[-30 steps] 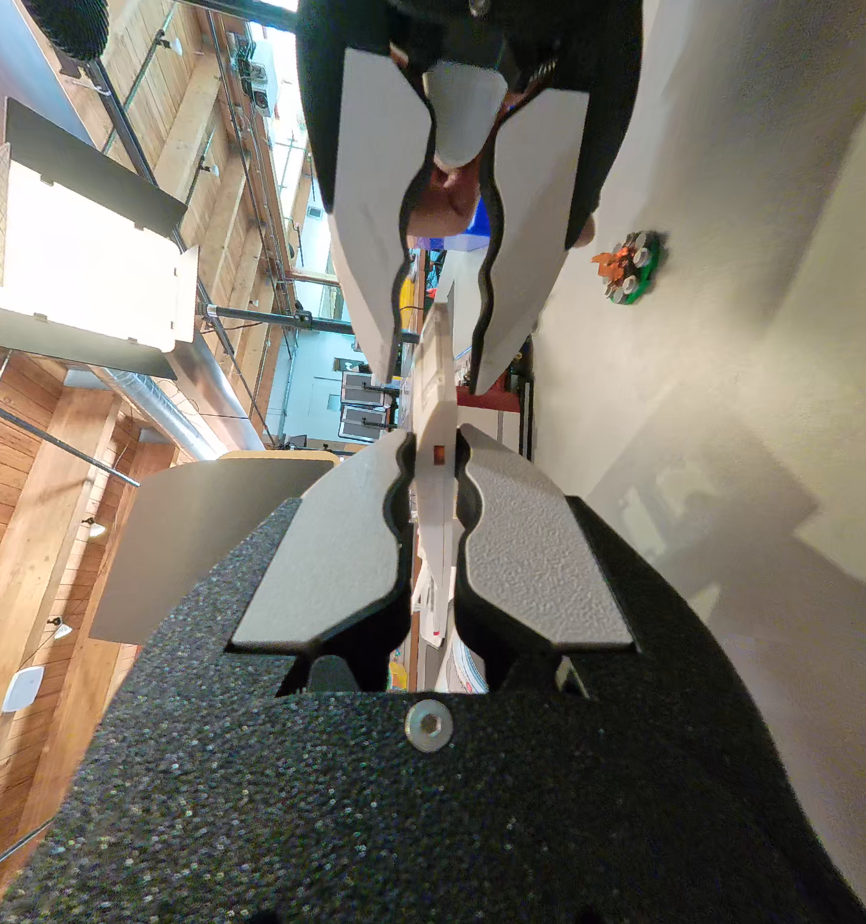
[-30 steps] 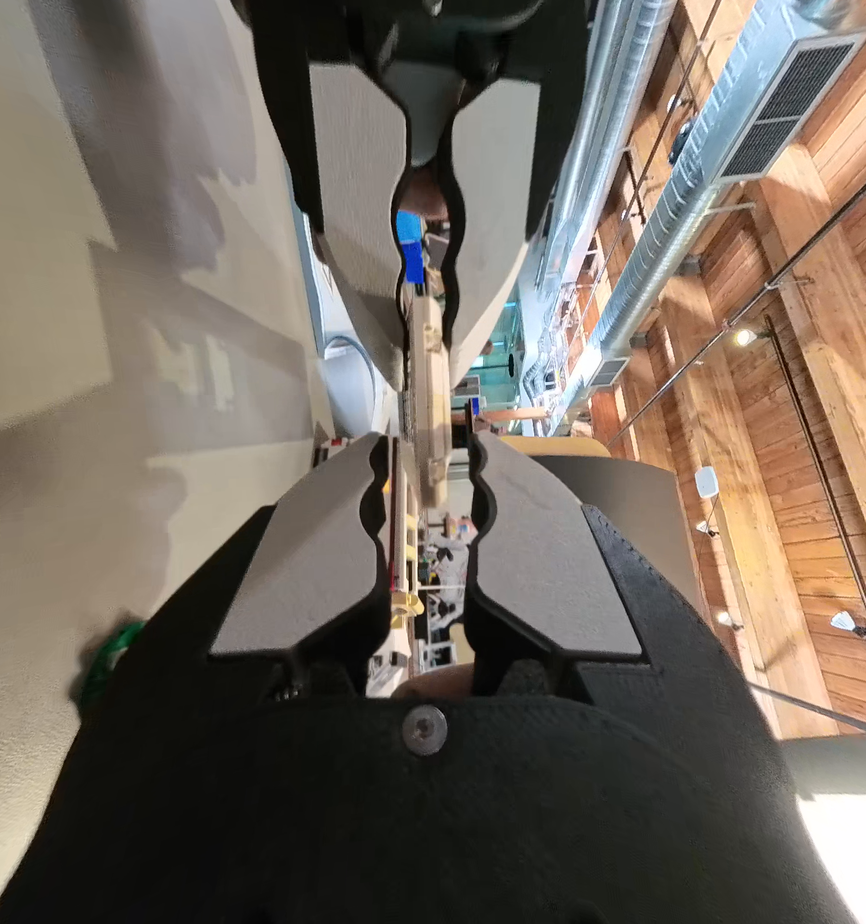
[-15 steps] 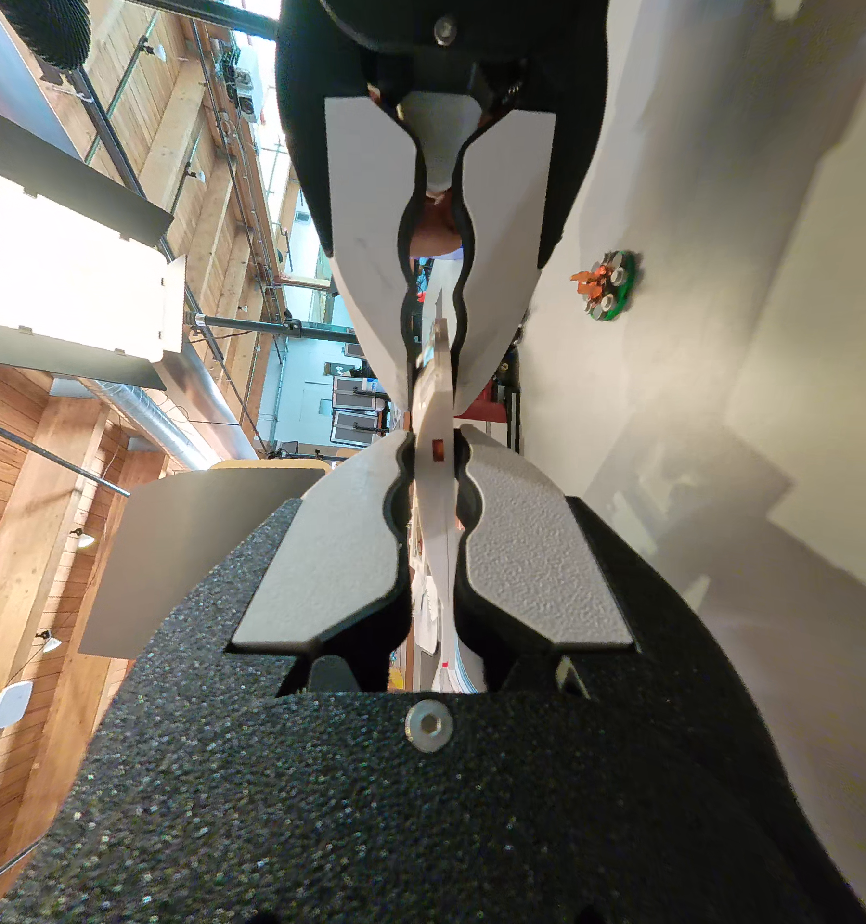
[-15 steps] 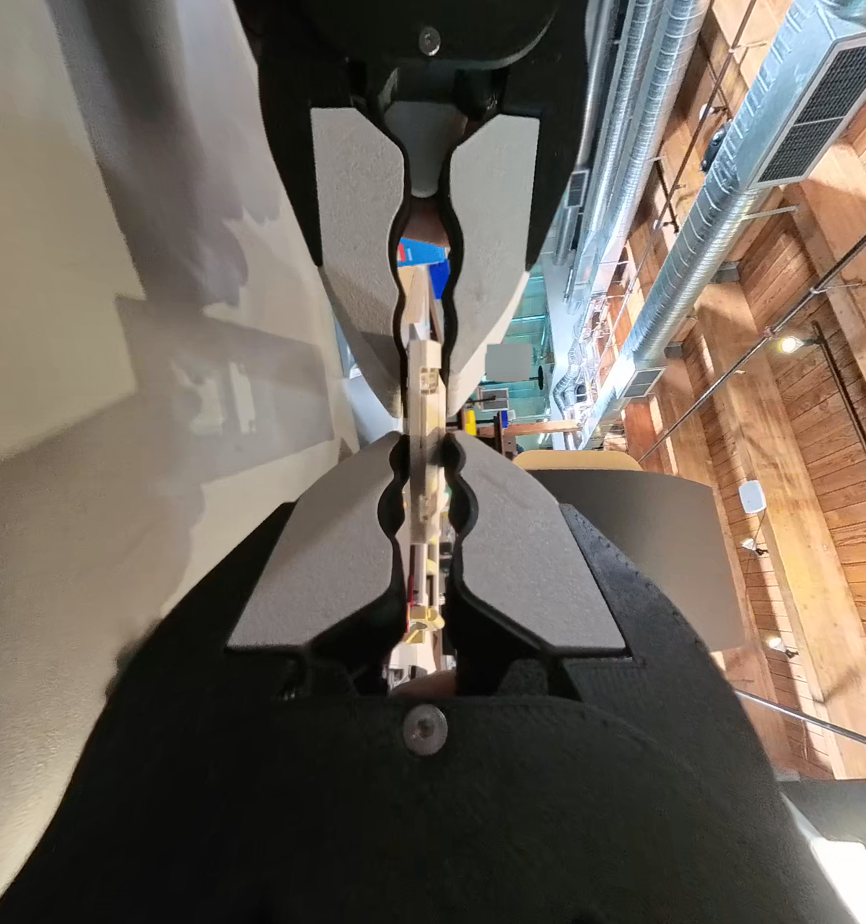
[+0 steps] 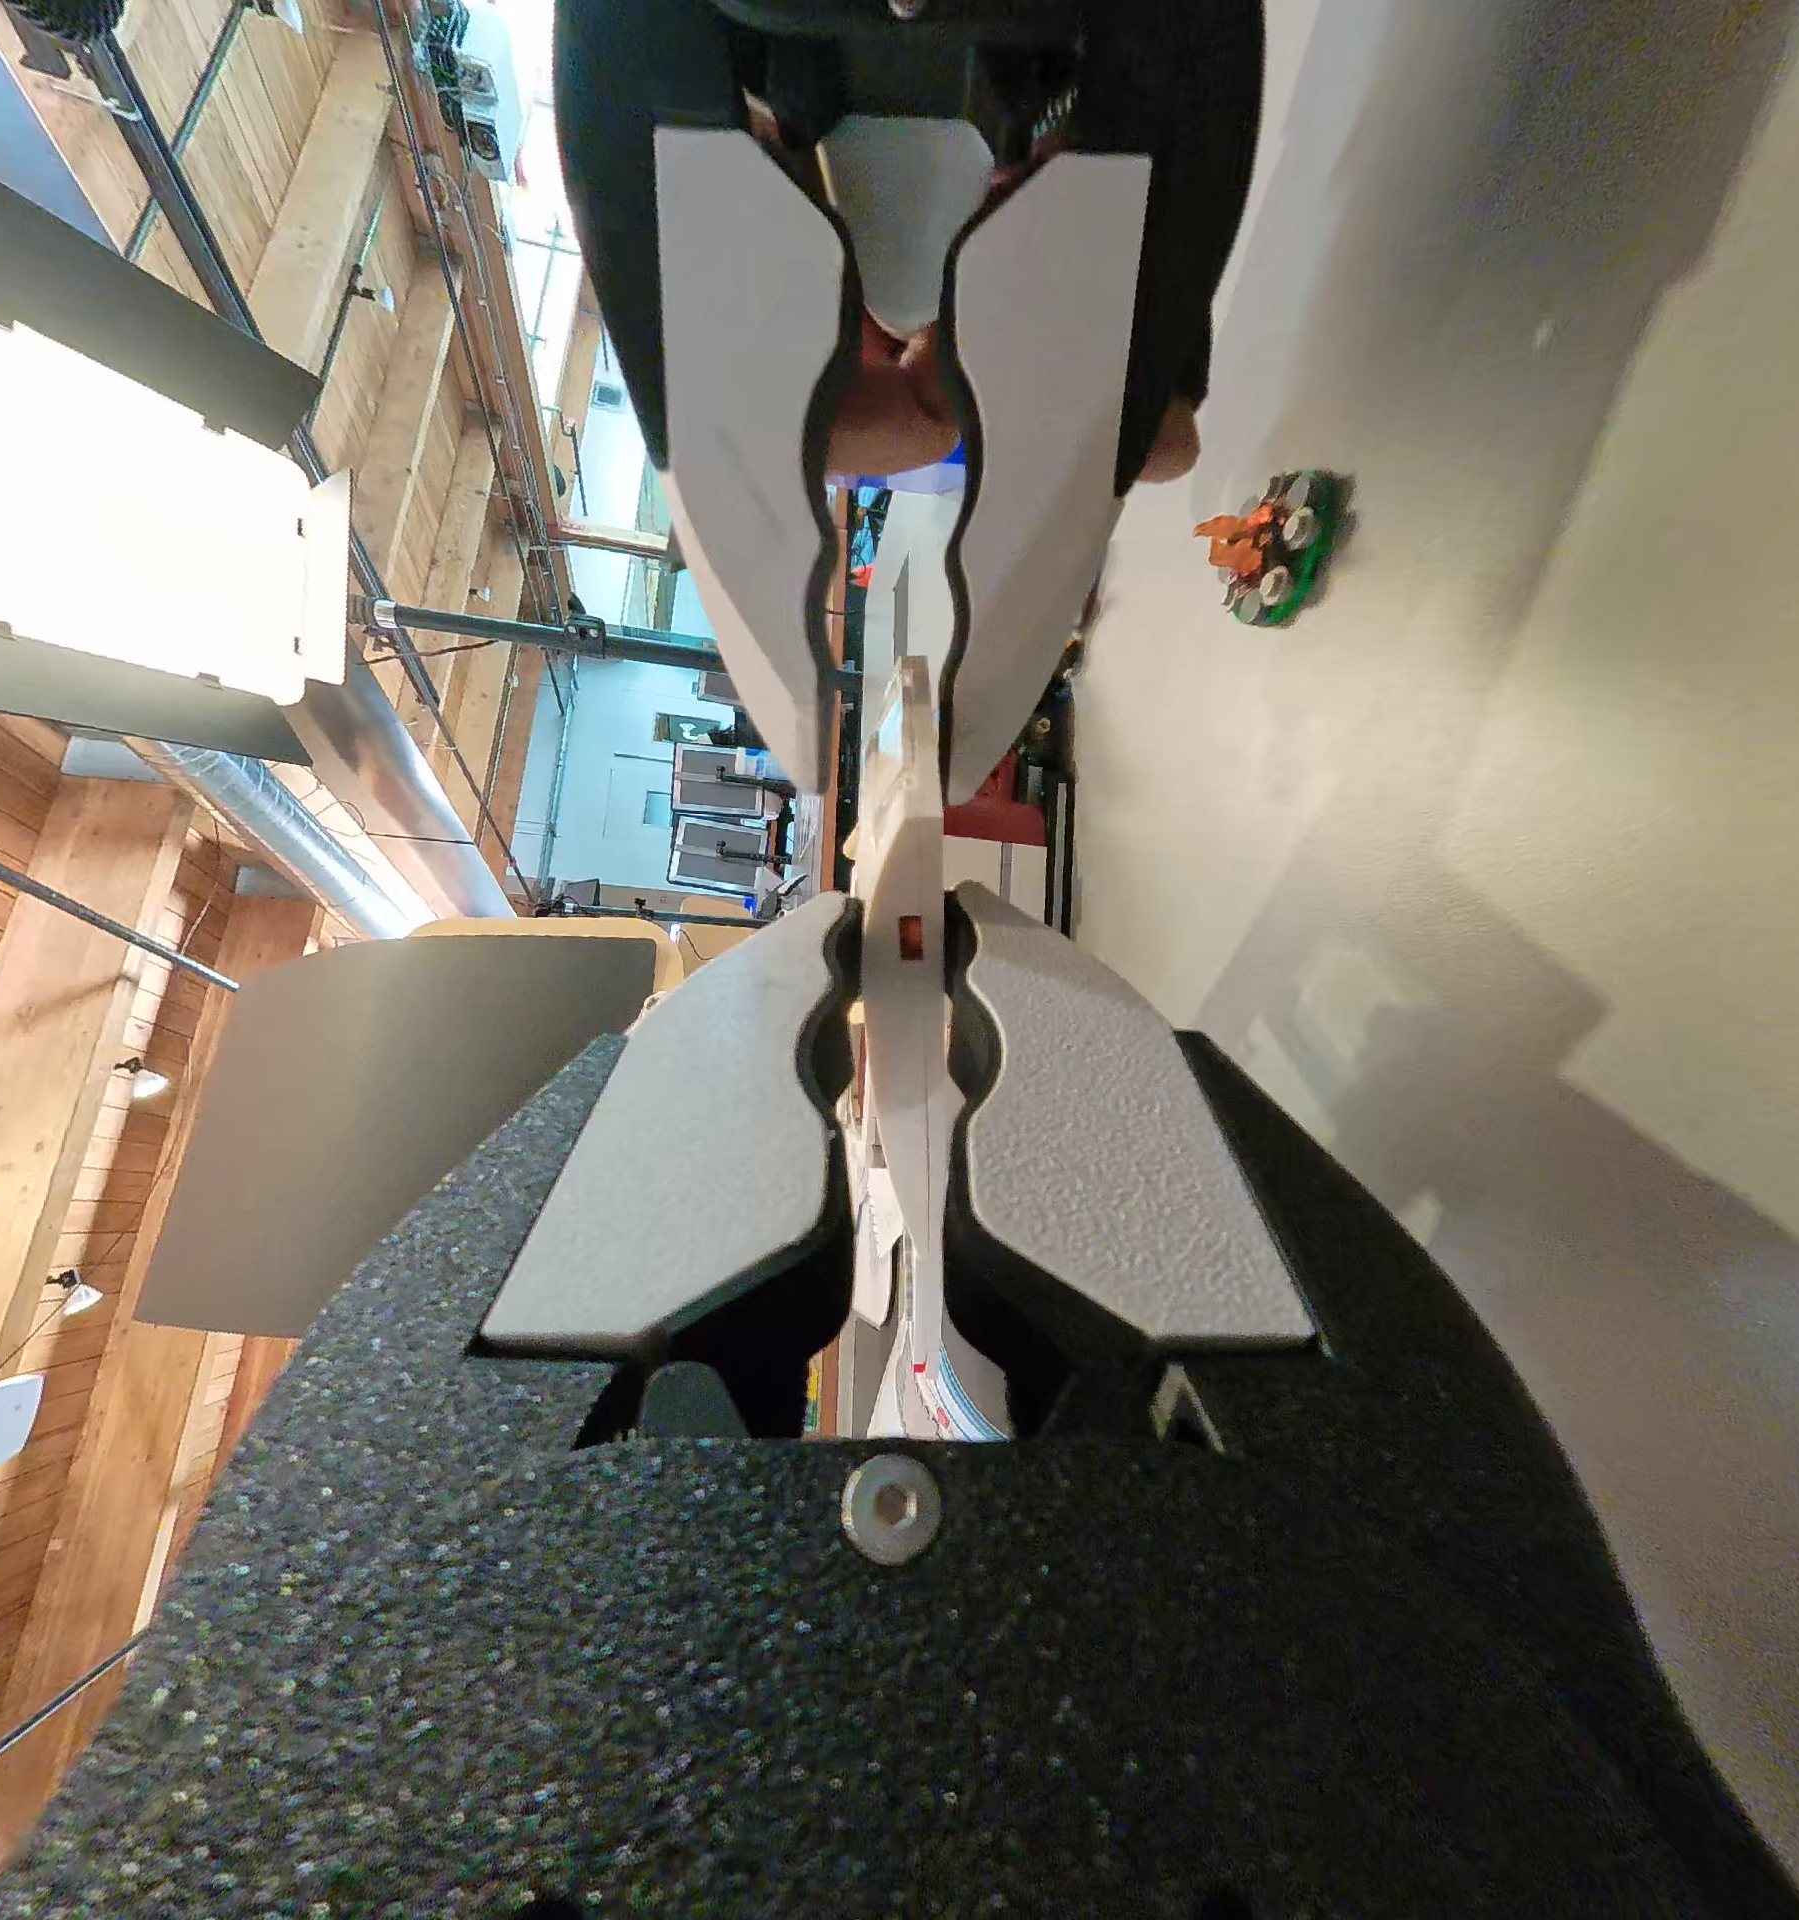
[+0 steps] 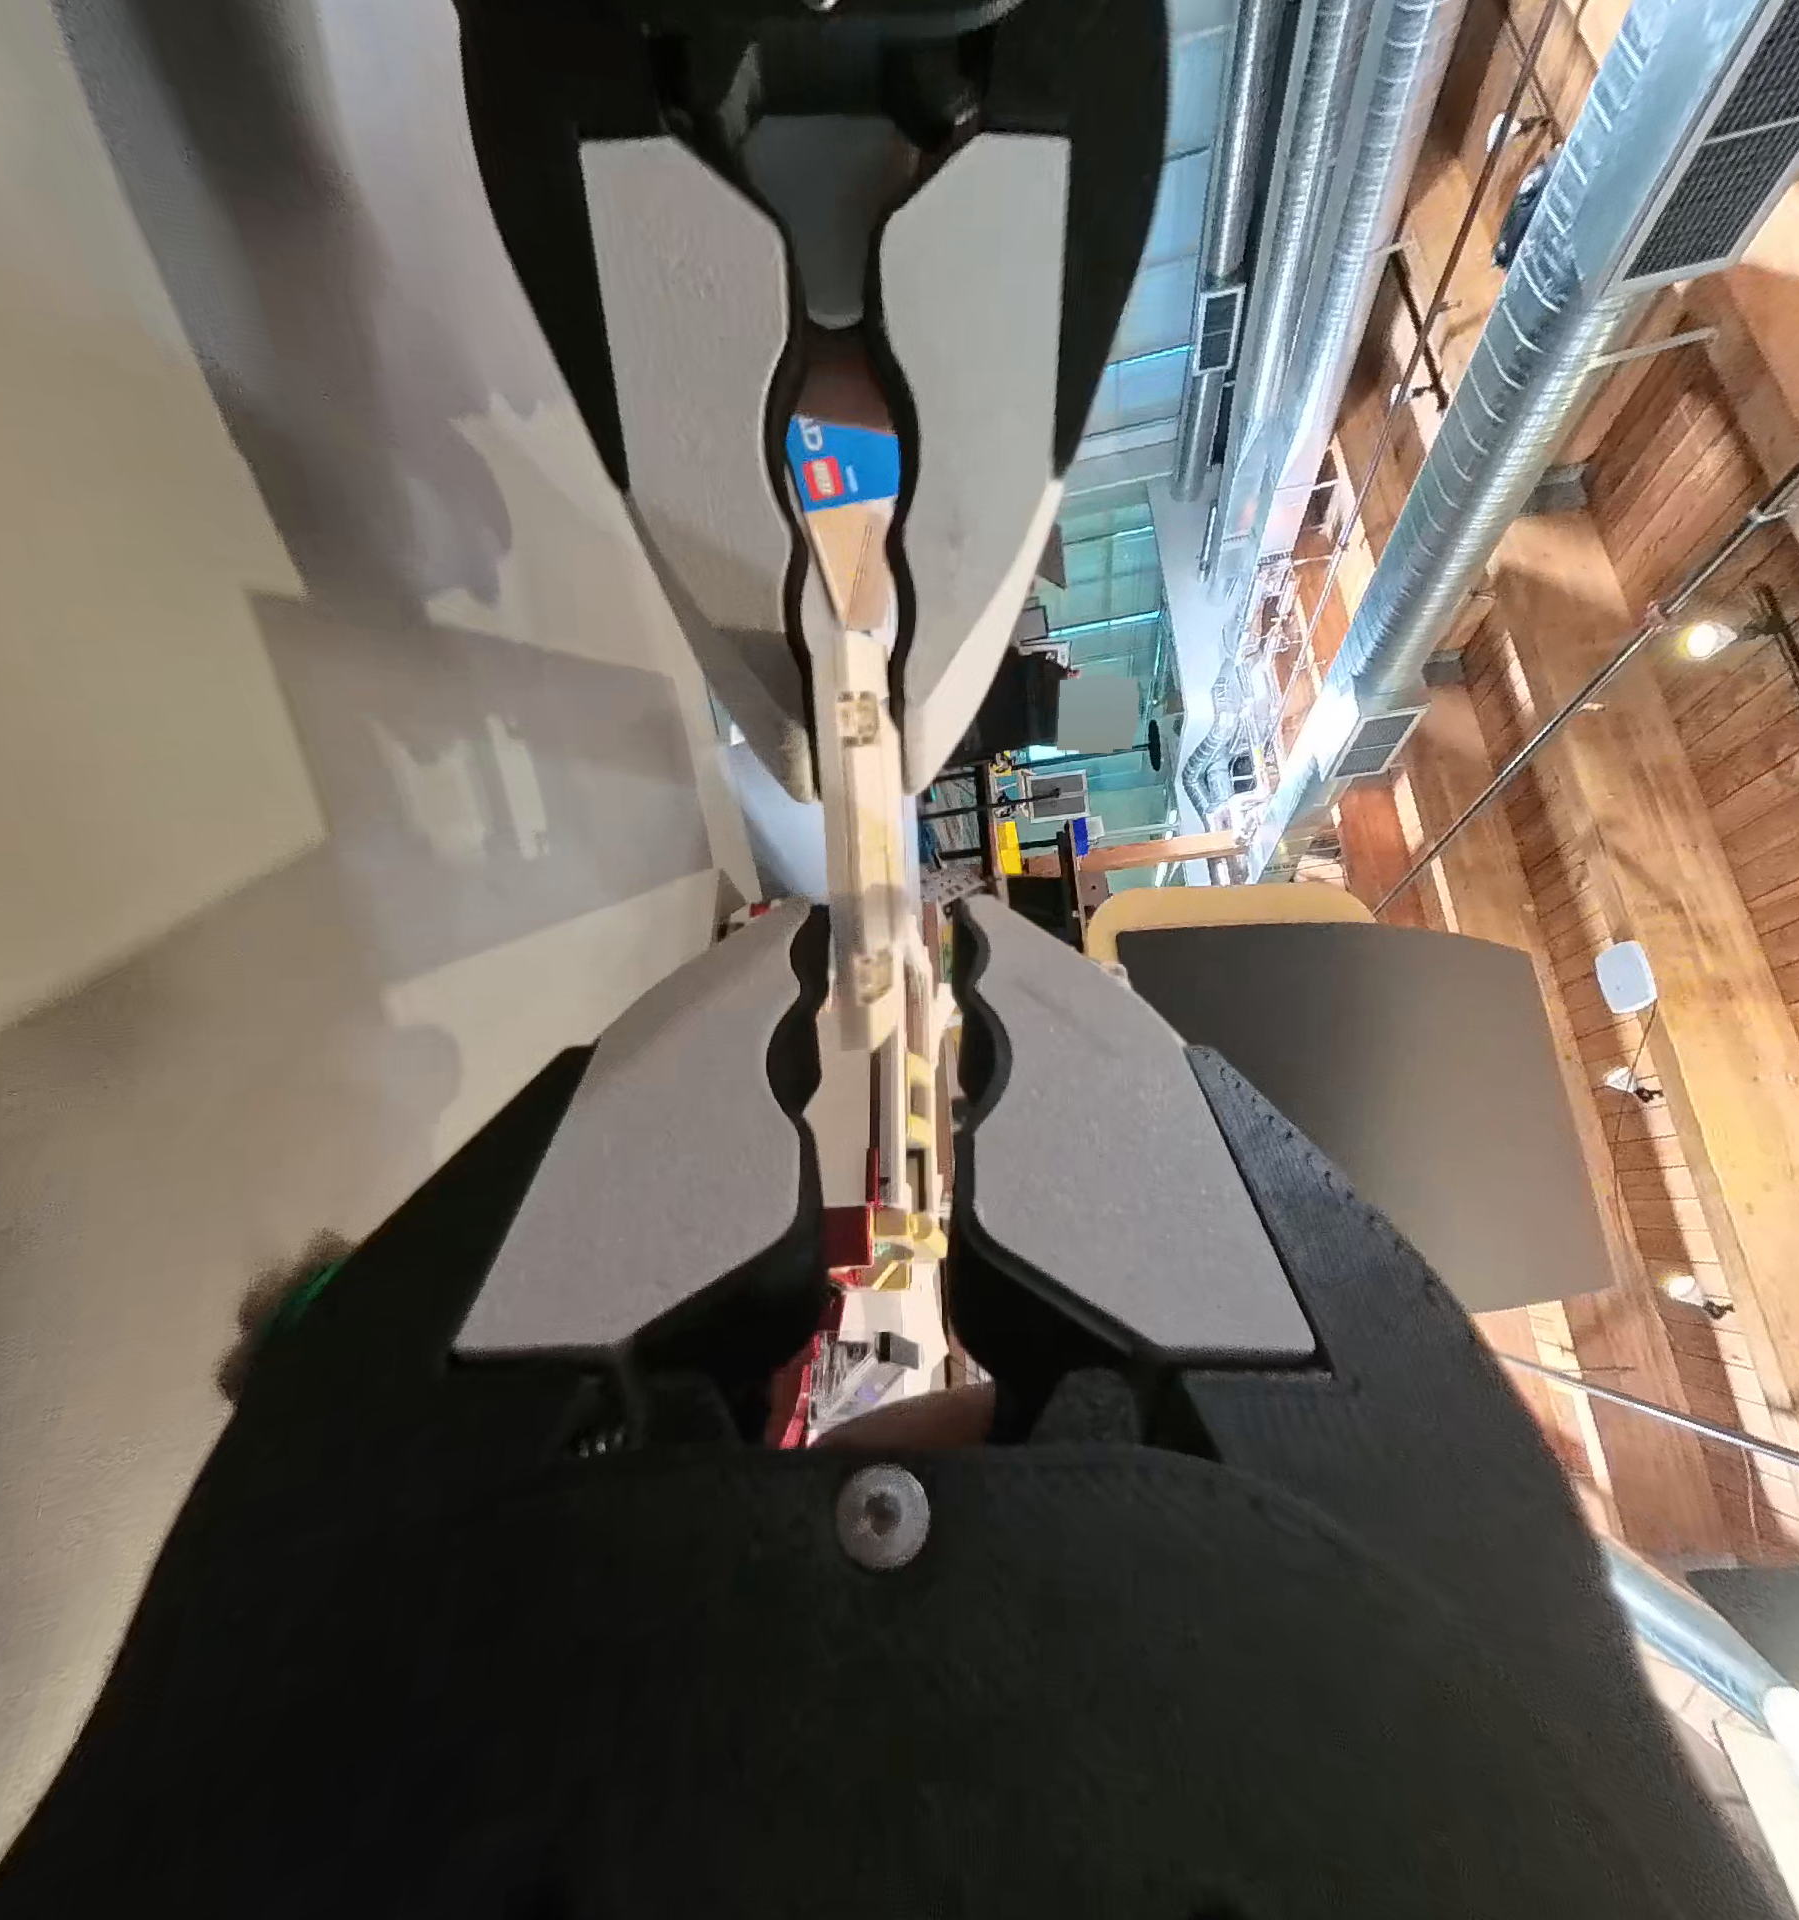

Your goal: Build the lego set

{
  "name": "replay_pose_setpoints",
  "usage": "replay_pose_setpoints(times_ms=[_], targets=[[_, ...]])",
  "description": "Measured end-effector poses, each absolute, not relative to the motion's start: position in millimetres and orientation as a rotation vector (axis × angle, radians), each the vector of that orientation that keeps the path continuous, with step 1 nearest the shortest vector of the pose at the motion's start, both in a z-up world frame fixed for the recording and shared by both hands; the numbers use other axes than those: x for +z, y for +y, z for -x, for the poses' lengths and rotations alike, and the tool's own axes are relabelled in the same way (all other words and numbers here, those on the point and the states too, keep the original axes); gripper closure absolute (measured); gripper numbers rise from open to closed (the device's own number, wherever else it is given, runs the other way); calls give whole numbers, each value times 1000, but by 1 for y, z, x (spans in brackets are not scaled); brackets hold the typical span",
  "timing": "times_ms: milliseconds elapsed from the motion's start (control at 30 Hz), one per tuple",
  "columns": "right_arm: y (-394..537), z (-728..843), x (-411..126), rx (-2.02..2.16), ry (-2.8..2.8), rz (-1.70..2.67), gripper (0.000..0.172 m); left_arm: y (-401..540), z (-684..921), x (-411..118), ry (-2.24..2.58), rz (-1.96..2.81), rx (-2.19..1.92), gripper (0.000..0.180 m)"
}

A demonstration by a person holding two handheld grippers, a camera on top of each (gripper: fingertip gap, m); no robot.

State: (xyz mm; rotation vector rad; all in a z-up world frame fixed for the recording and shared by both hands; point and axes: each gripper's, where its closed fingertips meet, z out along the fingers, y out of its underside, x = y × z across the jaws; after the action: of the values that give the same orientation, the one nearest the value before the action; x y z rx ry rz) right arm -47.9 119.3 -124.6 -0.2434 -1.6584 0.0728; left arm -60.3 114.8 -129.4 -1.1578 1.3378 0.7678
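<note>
My left gripper (image 5: pixel 902 914) is shut on a flat white brick-built piece (image 5: pixel 905 831) with a small red-brown mark, held on edge above the table. The two grippers face each other. My right gripper (image 6: pixel 887 914) is open around the other end of the same piece (image 6: pixel 859 810). The piece lies against its left finger (image 6: pixel 708 1091), and a gap shows between it and the right finger. In the left wrist view the right gripper (image 5: pixel 887 779) shows with its fingers spread about the piece's far end. In the right wrist view the left gripper (image 6: pixel 859 774) grips the piece.
A round green piece with orange and grey parts (image 5: pixel 1274 551) lies on the pale table (image 5: pixel 1497 831). A chair with a dark back (image 6: pixel 1342 1091) stands beyond the table. A blue box (image 6: pixel 843 468) shows behind the left gripper. A white light panel (image 5: pixel 126 561) hangs at the left. Both grippers' tips are close together, under 4 cm apart.
My right gripper was open a second ago, closed on the white piece half a second ago, and has now opened off it. My left gripper kept its hold throughout.
</note>
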Motion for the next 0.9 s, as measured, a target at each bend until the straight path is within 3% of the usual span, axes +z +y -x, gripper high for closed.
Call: replay_pose_setpoints(times_ms=[100,500,633,733,833,900], targets=[[119,50,-129,45,-1664,230,158,113,58,-130,1348,1153,767,166],[121,50,-136,63,-1696,241,158,112,55,-135,1352,1185,752,166],[101,47,-141,172,-1751,212,145,116,54,-144,1355,1231,753,166],[99,48,-149,151,-1780,206,147,117,53,-151,1350,1271,692,166],[102,47,-158,150,-1813,214,156,117,51,-160,1369,1295,663,161],[104,43,-167,162,-1858,233,157,116,48,-169,1382,1347,592,143]])
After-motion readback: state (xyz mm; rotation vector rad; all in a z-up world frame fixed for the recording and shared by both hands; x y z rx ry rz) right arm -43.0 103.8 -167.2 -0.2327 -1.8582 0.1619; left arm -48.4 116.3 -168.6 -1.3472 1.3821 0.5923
